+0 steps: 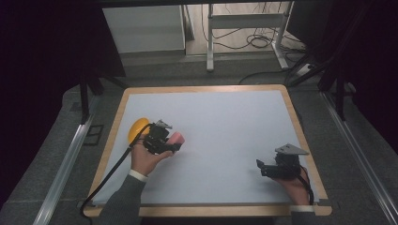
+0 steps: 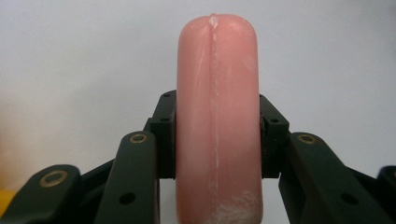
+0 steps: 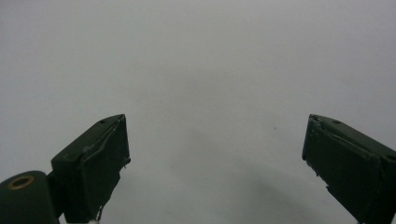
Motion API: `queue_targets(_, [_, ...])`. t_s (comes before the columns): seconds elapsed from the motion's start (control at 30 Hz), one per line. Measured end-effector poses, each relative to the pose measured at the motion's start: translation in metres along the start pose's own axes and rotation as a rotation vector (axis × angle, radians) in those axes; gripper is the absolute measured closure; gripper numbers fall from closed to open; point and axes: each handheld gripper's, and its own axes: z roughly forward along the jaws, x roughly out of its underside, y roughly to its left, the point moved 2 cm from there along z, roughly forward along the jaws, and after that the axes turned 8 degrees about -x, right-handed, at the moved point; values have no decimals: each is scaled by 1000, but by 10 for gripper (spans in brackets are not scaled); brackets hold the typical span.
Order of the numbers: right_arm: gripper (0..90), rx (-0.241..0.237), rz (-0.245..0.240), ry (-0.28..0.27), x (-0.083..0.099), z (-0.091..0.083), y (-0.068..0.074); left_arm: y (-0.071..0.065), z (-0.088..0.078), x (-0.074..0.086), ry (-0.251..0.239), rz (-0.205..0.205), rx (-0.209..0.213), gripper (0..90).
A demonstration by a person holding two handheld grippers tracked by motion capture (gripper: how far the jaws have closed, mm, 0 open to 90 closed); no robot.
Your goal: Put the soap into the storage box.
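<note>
Near the left edge of the tabletop (image 1: 211, 101), the left gripper (image 1: 174, 143) holds a pink rounded piece (image 1: 177, 137) clamped between its 2 jaws. In the left gripper view the pink rounded piece (image 2: 217, 116) stands up the middle of the frame, pressed on both flanks by the jaws, with most of its length reaching out past them. That overhang is the likely trouble: its surface looks smooth, and I judge that a quick swing or a loosened squeeze could let it slide forward or pivot out. A yellow rounded object (image 1: 137, 129) lies just behind the left hand (image 1: 145, 159), closer still to the left edge, and a careless pull back could knock it.

Toward the right edge, near the front corner, the right gripper (image 1: 263, 167) hovers low with its jaws spread wide and nothing between them, well apart from the pink piece. Any handover would have to cross that gap.
</note>
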Motion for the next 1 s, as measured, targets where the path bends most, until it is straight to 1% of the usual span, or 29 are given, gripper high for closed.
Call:
queue_targets(0.23, [70, 1, 0, 0, 0, 0, 0, 4, -4, 2, -3, -7, -4, 600])
queue_targets(0.47, [70, 1, 2, 2, 1, 0, -1, 6, -5, 4, -2, -7, -7, 600])
queue_targets(0.57, [70, 2, 0, -1, 0, 0, 0, 8, -7, 4, -15, -12, -15, 600])
queue_targets(0.73, [70, 2, 1, -1, 0, 0, -1, 11, -10, 5, -22, -26, -18, 600])
queue_targets(0.87, [70, 3, 0, 0, 0, 0, -1, 14, -13, 5, -25, -28, -32, 600])
queue_targets(1.0, [70, 2, -3, 5, 1, 0, -1, 16, -15, 5, -30, -30, -31, 600])
